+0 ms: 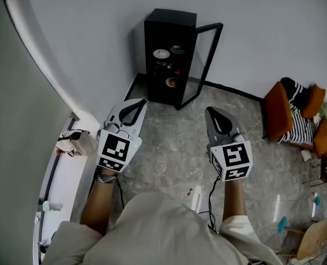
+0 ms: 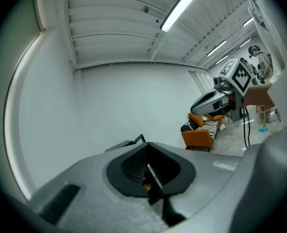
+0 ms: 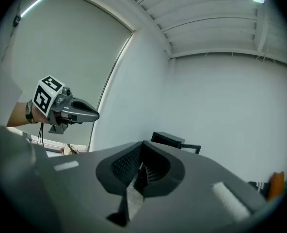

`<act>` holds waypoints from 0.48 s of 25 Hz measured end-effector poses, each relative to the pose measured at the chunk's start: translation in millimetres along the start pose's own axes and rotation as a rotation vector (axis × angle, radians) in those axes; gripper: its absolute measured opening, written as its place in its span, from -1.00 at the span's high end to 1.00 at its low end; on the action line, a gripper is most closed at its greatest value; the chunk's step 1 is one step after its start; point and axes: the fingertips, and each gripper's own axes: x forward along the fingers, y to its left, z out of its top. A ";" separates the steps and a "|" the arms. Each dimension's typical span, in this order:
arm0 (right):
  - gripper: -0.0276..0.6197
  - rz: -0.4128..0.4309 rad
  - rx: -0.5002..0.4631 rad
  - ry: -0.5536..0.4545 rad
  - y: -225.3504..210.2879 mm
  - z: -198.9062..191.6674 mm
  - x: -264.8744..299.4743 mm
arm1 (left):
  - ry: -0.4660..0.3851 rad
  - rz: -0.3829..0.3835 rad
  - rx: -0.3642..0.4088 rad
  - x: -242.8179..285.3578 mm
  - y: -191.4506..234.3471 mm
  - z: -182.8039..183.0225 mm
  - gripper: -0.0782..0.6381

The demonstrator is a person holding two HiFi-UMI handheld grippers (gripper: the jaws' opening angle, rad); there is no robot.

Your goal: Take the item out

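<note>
Approach path: bare stone floor (image 1: 174, 142) runs unobstructed to the black cabinet (image 1: 172, 18), whose front stands open; its glass door (image 1: 202, 65) juts out on the right side; orange sofa (image 1: 279, 115) well apart, further right

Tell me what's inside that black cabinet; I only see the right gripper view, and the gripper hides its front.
Observer: The black cabinet holds a white dish, a green item and, lower, an orange item.
Operator: Door open?
Observer: Yes, the glass door stands swung open on the right.
Operator: Anything reached yet?
Observer: No; bare floor separates the left gripper and right gripper from the cabinet.
</note>
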 end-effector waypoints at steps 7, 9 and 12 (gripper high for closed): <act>0.89 0.069 0.154 -0.130 -9.1 10.2 -6.8 | 0.005 0.003 -0.009 10.4 -10.1 -0.1 0.77; 0.89 0.071 0.133 -0.135 -14.9 7.5 -9.9 | 0.012 0.008 -0.014 13.7 -15.3 -1.6 0.77; 0.89 0.063 0.092 -0.100 -27.2 -3.6 -11.9 | 0.021 0.018 -0.019 19.3 -24.3 -0.2 0.77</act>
